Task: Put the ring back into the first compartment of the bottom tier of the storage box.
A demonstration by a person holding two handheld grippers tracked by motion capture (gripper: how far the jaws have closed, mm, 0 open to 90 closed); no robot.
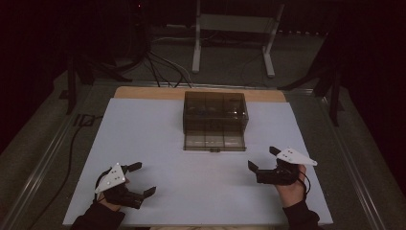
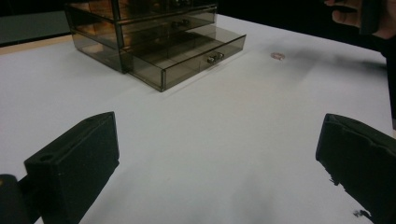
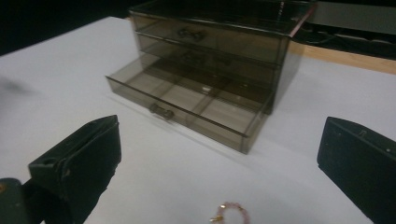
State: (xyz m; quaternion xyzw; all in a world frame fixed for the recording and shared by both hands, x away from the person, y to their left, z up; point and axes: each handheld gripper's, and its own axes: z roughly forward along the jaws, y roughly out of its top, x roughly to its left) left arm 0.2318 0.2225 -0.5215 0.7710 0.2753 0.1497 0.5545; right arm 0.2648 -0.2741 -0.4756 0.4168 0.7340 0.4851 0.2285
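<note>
Bracelet (image 3: 229,211) lies on the white counter (image 1: 143,143), just ahead of the right gripper (image 1: 261,159), between its fingers and the drawer box (image 1: 215,115). Right hand is clearly nearer; the left gripper (image 1: 143,178) sits well apart across the counter, where the bracelet shows as a small pink ring (image 2: 277,56). Both grippers' fingers are spread wide, holding nothing. Bottom drawer (image 3: 187,105) is pulled out toward the person, compartments look empty. Likely next: right gripper drops forward-down onto the bracelet, then carries it straight ahead to the drawer. No readable labels or writing.
</note>
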